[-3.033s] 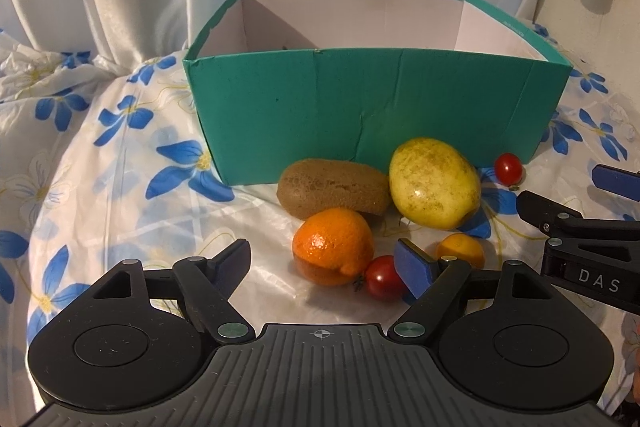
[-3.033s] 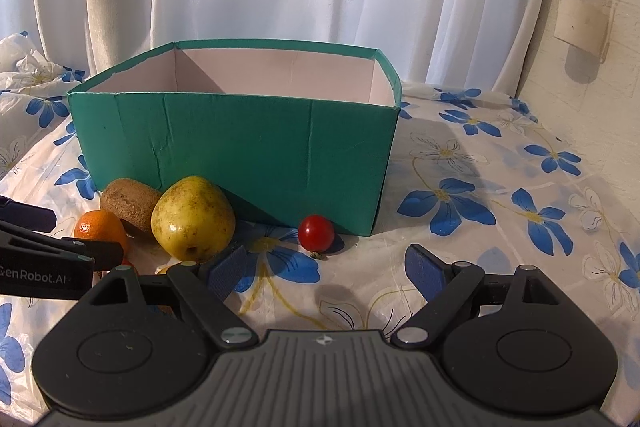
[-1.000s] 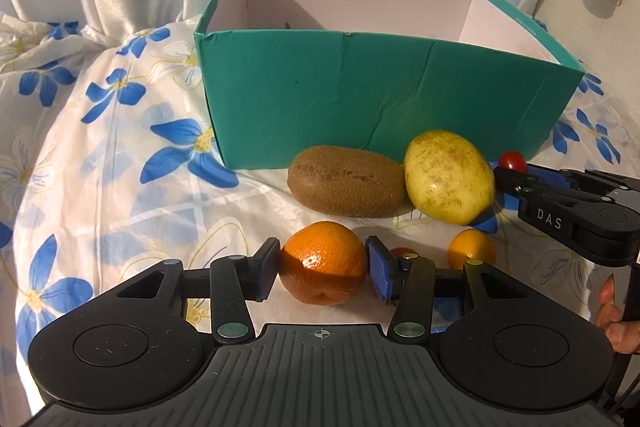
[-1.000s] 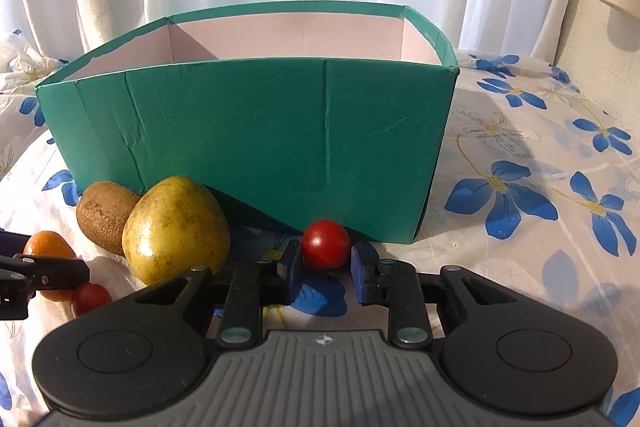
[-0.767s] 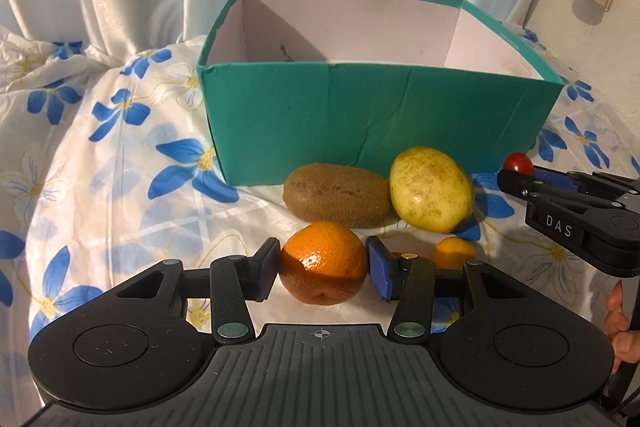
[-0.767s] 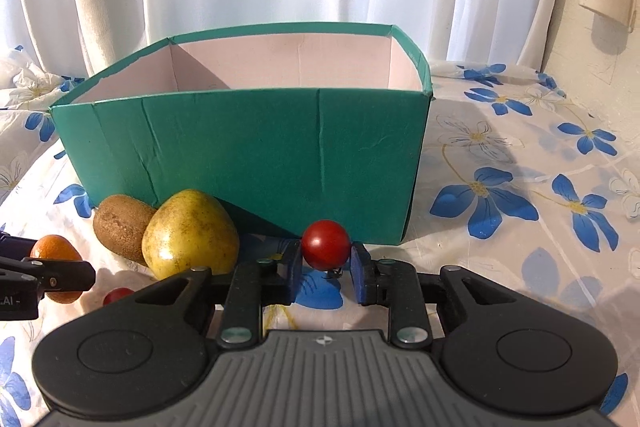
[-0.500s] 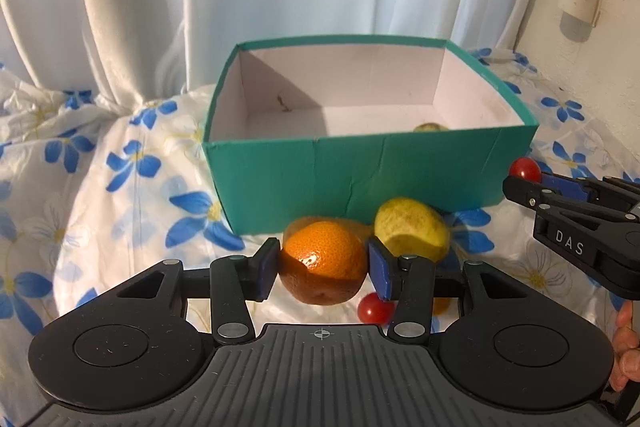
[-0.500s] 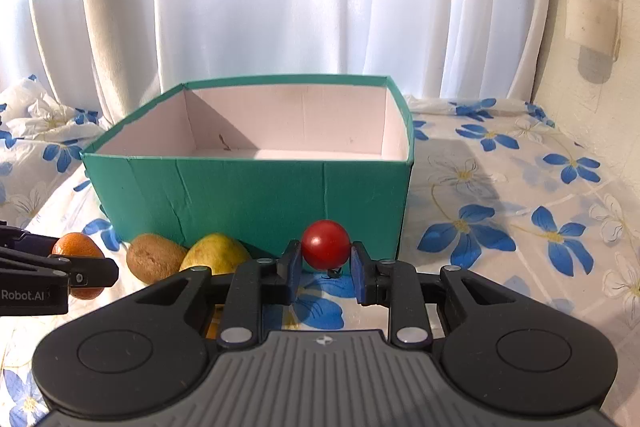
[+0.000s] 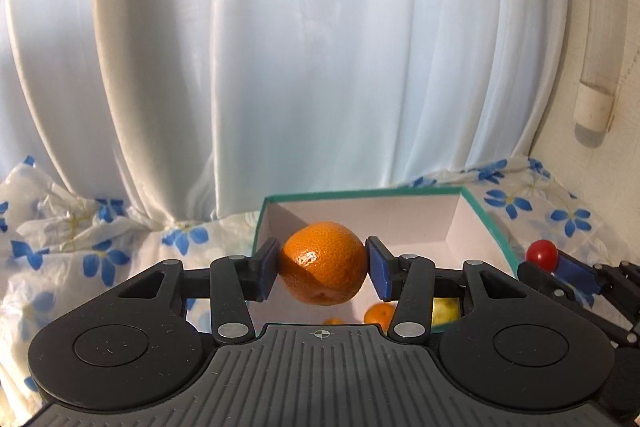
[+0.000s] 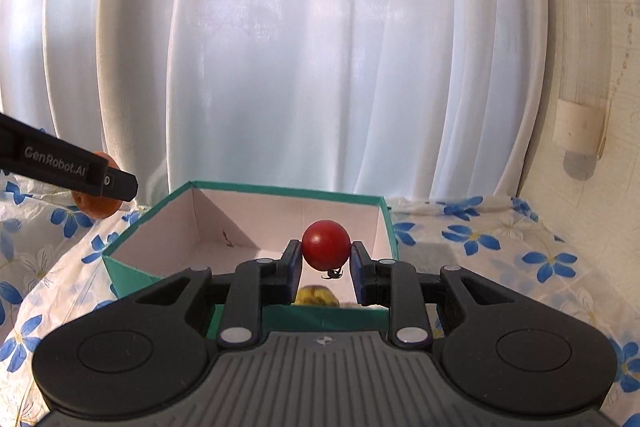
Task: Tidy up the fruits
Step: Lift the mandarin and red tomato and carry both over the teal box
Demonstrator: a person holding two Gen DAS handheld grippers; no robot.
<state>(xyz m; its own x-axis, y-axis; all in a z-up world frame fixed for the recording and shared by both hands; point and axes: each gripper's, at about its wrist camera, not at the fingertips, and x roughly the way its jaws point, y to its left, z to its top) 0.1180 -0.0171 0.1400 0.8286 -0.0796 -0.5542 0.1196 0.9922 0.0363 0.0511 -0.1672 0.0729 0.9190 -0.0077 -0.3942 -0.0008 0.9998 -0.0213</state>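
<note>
Jaws grip orange [image 9: 323,263] and tomato [image 10: 326,244] above green box [image 10: 132,269].

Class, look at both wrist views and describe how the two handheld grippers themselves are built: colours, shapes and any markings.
Both the left gripper and the right gripper are black plastic with ribbed bases, round discs, silver pivot screws and blue finger pads. White lettering, "GenRobot.AI", marks the left one's side.
</note>
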